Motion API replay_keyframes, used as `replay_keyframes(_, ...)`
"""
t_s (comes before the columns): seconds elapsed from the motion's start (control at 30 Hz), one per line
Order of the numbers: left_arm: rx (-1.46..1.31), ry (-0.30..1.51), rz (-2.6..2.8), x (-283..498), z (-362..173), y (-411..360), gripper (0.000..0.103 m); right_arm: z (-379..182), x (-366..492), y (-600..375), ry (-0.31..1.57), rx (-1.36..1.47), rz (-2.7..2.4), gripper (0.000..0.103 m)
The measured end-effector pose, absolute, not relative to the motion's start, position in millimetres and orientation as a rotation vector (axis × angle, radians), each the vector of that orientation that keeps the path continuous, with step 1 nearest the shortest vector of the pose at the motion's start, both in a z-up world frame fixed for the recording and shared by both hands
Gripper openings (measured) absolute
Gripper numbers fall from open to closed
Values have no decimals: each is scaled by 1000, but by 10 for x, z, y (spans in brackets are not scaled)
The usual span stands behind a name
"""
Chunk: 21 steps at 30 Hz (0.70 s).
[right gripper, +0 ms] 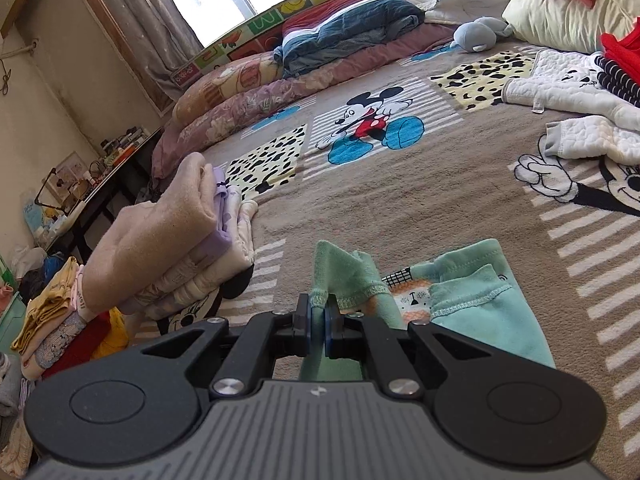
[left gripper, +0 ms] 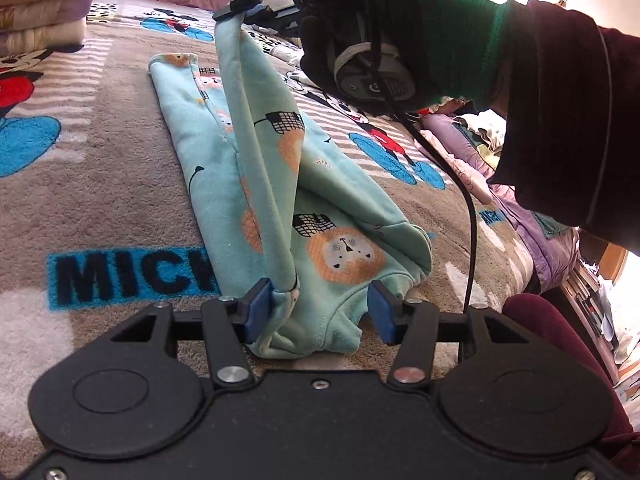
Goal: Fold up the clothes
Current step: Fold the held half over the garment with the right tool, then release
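A mint-green child's garment [left gripper: 280, 184] with lion prints lies lengthwise on the Mickey Mouse blanket [left gripper: 100, 160]. My left gripper [left gripper: 320, 312] is open, its blue pads either side of the garment's near end, which bunches between them. My right gripper [right gripper: 319, 320] is shut on a hem edge of the same garment [right gripper: 480, 304] and holds it lifted. In the left wrist view that gripper [left gripper: 236, 8] pulls a strip of the cloth up and away at the far end, held by a gloved hand [left gripper: 400, 40].
A stack of folded clothes [right gripper: 192, 248] stands at the left on the blanket [right gripper: 400, 208]. White quilted clothes [right gripper: 568, 96] lie at the right. Pillows and folded bedding [right gripper: 344, 28] line the far edge. A cable [left gripper: 468, 208] hangs from the right gripper.
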<state>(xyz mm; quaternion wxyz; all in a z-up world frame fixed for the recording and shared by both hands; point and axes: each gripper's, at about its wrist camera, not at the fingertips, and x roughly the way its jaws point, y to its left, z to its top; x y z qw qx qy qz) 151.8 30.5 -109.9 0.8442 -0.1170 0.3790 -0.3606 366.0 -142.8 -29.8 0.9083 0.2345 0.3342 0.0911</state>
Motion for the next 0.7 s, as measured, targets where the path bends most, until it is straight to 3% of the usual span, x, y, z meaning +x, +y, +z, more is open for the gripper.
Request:
replay_keyframes(0.53,-293,822,-740,1591,-1162,351,51,-677,4052,-1148,799,352,127,9)
replay_keyframes(0.7,-292,826,-738,1591,-1165,351,52,-550,4097,-1139,768,369,171,16)
